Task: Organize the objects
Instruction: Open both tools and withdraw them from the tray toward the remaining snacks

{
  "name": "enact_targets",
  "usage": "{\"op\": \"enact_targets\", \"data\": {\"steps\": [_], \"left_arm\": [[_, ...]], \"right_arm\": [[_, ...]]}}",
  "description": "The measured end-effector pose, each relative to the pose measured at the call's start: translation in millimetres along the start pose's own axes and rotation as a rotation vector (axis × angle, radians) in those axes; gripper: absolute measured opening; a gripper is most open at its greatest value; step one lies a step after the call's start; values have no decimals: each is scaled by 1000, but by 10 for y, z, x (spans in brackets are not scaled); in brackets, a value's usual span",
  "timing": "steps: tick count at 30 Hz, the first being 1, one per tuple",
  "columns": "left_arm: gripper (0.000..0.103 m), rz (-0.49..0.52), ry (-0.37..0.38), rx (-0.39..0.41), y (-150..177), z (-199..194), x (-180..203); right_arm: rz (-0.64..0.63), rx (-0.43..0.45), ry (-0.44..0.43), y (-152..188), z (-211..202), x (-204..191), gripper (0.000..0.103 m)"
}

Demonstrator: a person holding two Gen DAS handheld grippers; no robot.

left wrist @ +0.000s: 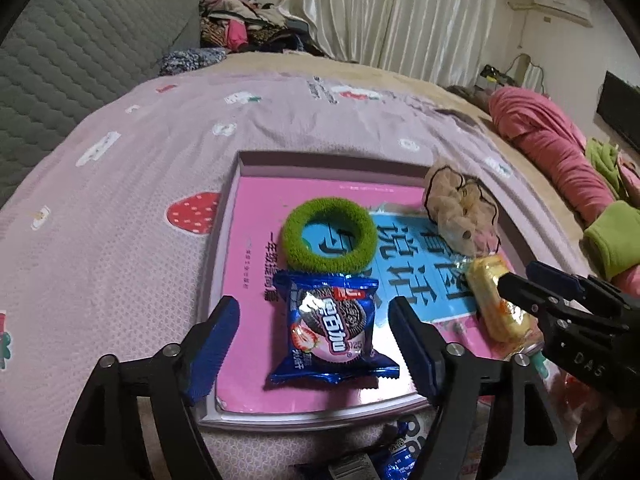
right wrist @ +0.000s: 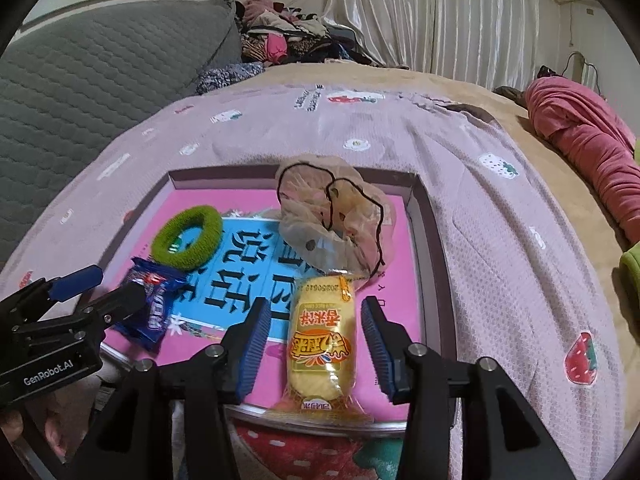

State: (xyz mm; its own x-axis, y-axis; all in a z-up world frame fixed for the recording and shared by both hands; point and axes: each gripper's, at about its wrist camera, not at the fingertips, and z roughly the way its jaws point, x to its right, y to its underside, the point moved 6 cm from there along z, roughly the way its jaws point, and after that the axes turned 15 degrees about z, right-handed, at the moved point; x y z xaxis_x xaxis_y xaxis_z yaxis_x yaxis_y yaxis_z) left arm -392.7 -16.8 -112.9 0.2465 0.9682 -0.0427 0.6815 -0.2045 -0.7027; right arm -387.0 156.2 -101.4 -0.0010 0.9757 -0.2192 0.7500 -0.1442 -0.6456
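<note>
A shallow pink box (left wrist: 256, 168) (right wrist: 420, 208) lies on the bed. In it are a green hair ring (left wrist: 330, 234) (right wrist: 187, 238), a beige sheer scrunchie (left wrist: 460, 204) (right wrist: 336, 216), a blue cookie packet (left wrist: 334, 332) (right wrist: 150, 308) and a yellow snack packet (left wrist: 498, 304) (right wrist: 322, 344). My left gripper (left wrist: 314, 332) is open, its fingers either side of the blue cookie packet. My right gripper (right wrist: 316, 340) is open, its fingers either side of the yellow snack packet. Both packets rest on the box floor.
A pink strawberry-print sheet (left wrist: 120, 240) (right wrist: 520, 260) covers the bed. A grey quilted headboard (left wrist: 80, 48) stands at the left. Pink and green clothing (left wrist: 560, 152) lies at the right. Another blue packet (left wrist: 400, 448) lies below the box's near edge.
</note>
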Motion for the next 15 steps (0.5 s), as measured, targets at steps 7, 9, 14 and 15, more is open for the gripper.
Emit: {"op": "enact_targets", "data": {"steps": [7,9,14,15], "left_arm": [[86,5,-29,47,-97,-247,-32],[87,7,-35,64,-115,-356,-22],[87,-6,-44,94,-103,-643,14],[87,-3,-50,95,-79,-720,34]], "right_arm": [[12,99,-38,-133,-383,-44,70],[15,128,-49,-168,-537,-52,74],[17,230,-67,-224,-1052,-43,89],[19,241,-65,-228,-1135,-34,90]]}}
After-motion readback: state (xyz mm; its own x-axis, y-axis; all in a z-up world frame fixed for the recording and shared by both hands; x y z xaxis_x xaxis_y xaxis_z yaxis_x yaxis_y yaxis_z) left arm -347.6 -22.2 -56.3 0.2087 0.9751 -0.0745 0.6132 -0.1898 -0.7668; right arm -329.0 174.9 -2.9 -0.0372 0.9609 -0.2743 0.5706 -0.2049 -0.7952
